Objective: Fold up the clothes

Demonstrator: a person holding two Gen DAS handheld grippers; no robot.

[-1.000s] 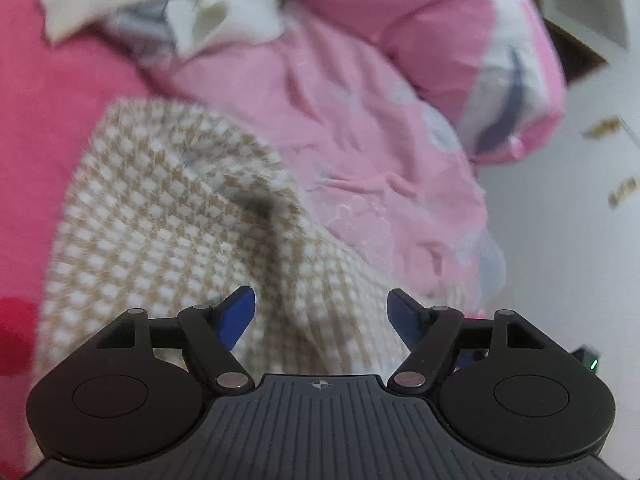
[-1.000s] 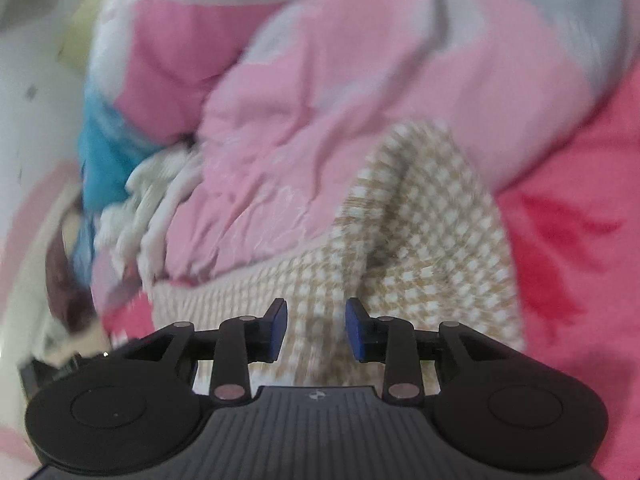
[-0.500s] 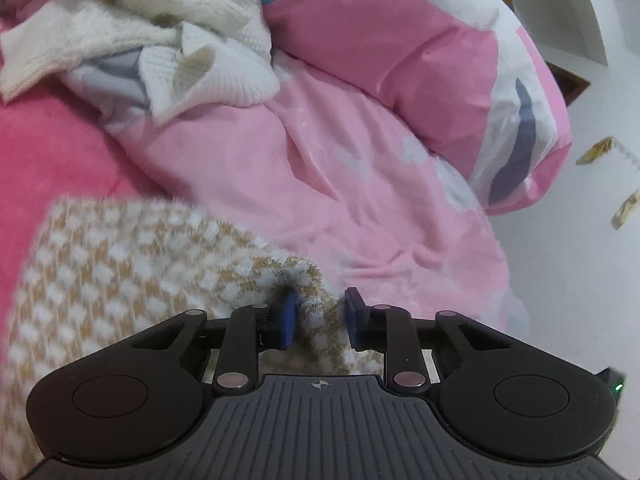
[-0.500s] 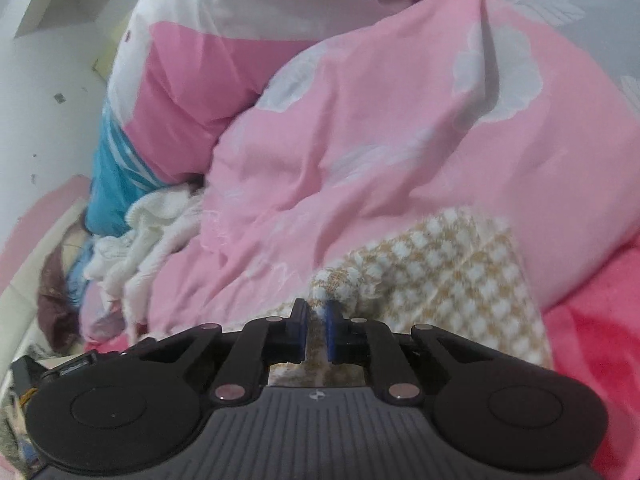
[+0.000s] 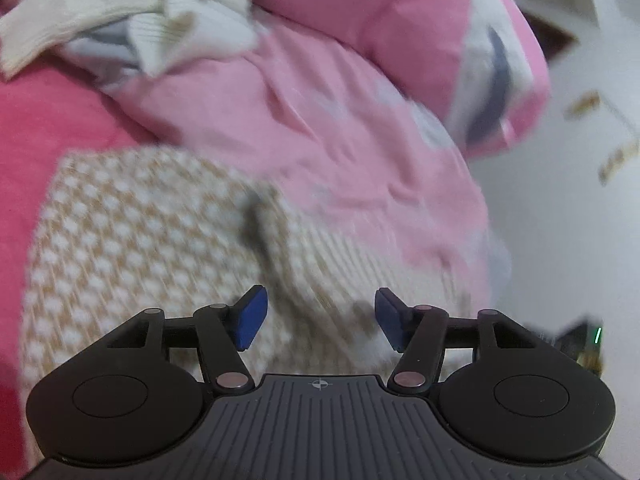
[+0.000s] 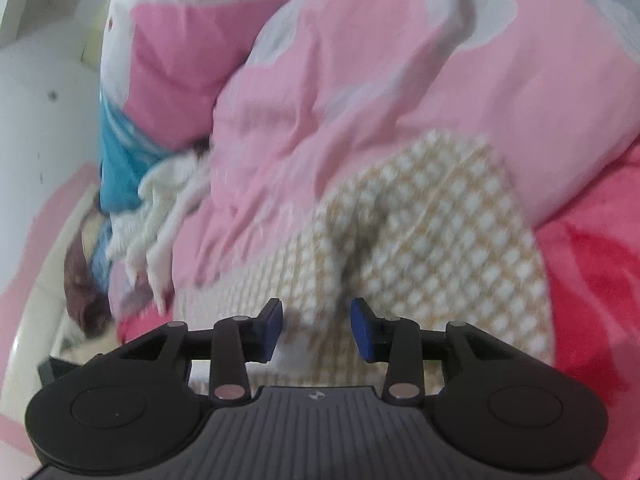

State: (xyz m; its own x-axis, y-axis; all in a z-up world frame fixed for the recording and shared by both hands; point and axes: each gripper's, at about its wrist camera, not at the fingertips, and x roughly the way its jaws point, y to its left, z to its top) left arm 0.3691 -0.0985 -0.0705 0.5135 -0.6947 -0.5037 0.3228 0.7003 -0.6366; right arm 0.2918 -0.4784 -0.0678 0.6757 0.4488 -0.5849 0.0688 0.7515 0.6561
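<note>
Both the left claw and right claw are opening, empty, above the checked knit garment on the bed; each should re-pinch an edge evenly.

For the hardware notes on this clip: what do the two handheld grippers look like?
Both match: the left gripper and right gripper have black linkage arms with silver pivot pins, blue pads on the fingertips, two round black discs, and a ribbed dark grey body with a small crosshair mark. No hands or sleeves show.
</note>
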